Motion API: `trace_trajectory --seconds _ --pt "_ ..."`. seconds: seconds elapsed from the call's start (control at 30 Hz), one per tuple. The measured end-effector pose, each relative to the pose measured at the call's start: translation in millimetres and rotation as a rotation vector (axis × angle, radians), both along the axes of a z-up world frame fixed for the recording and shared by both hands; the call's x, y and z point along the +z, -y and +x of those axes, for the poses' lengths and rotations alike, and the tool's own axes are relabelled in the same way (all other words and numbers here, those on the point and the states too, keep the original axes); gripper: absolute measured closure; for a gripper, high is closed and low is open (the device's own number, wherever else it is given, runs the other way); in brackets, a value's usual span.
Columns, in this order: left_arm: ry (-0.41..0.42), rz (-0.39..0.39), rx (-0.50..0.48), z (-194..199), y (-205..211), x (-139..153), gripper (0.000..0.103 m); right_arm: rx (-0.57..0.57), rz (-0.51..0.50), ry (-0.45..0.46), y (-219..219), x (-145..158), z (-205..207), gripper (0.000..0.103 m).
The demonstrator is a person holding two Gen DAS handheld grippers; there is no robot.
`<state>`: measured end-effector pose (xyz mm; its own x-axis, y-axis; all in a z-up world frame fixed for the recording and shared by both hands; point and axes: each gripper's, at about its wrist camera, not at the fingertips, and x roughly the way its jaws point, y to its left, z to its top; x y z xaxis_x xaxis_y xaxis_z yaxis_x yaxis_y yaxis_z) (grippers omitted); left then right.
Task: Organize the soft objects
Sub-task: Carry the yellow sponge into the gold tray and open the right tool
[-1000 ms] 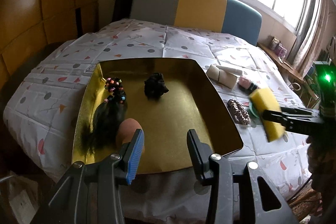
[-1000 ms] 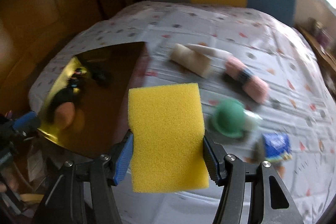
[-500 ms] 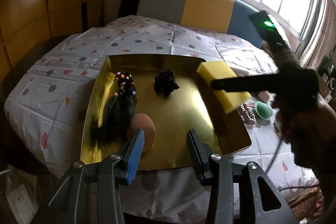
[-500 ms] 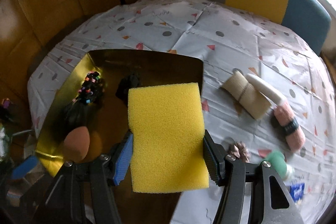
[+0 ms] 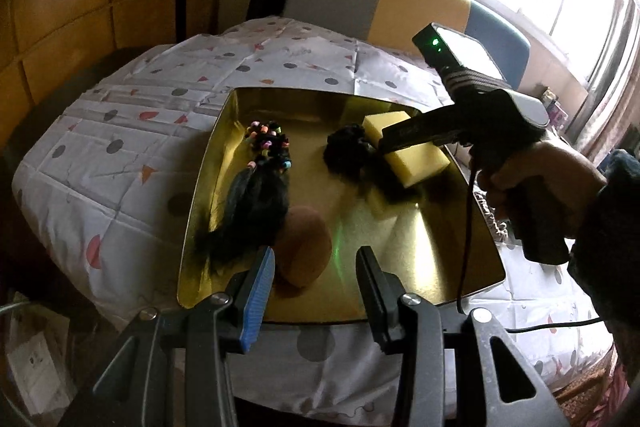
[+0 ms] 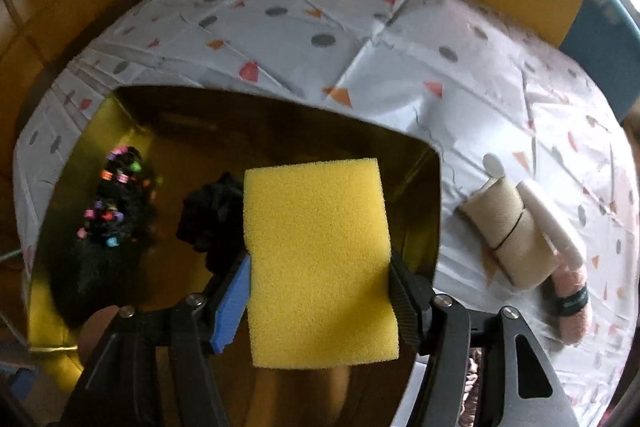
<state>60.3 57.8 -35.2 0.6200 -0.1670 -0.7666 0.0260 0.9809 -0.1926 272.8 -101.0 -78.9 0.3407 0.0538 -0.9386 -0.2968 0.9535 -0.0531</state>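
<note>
The right gripper (image 6: 320, 267) is clamped on one yellow sponge (image 6: 320, 259), its two fingers pressing the sponge's long sides. Sponge and gripper sit low over the far right part of the one gold tray (image 5: 400, 247); whether the sponge touches the tray floor cannot be told. Just left of the sponge lies one black scrunchie (image 5: 346, 157), touching or nearly touching its edge.

The left gripper (image 5: 316, 291) is empty, its jaws standing apart over the tray's near rim. Just beyond its blue finger pad (image 5: 258, 301) lies one brown egg-shaped puff (image 5: 306, 247), and beside that, on the tray's left, one black hairpiece (image 5: 250, 211) with many coloured beads at its far end. That makes three soft things lying in the tray, plus the held sponge.

On the spotted cloth (image 6: 360, 47) right of the tray lie one beige roll (image 6: 508, 239), one white tube (image 6: 548, 223) touching it, and one pink roll with a black band (image 6: 572, 307).
</note>
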Motion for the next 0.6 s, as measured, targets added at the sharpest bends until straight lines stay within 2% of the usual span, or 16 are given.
trace_trajectory --seconds 0.1,0.17,0.23,0.5,0.6 --pt "-0.001 0.008 0.009 2 -1 -1 0.061 -0.011 0.043 0.014 5 0 -2 0.033" --pt "-0.002 0.013 0.010 3 -1 -1 0.061 -0.022 0.067 0.044 9 8 -9 0.014" --pt "-0.002 0.016 0.013 4 0 -1 0.061 -0.006 0.124 0.077 11 17 -18 0.008" --pt "0.021 0.032 0.000 -5 7 8 0.061 -0.018 0.187 0.155 35 41 -66 0.008" --pt "0.029 0.038 -0.015 -8 12 12 0.061 -0.021 0.178 0.205 47 51 -85 0.008"
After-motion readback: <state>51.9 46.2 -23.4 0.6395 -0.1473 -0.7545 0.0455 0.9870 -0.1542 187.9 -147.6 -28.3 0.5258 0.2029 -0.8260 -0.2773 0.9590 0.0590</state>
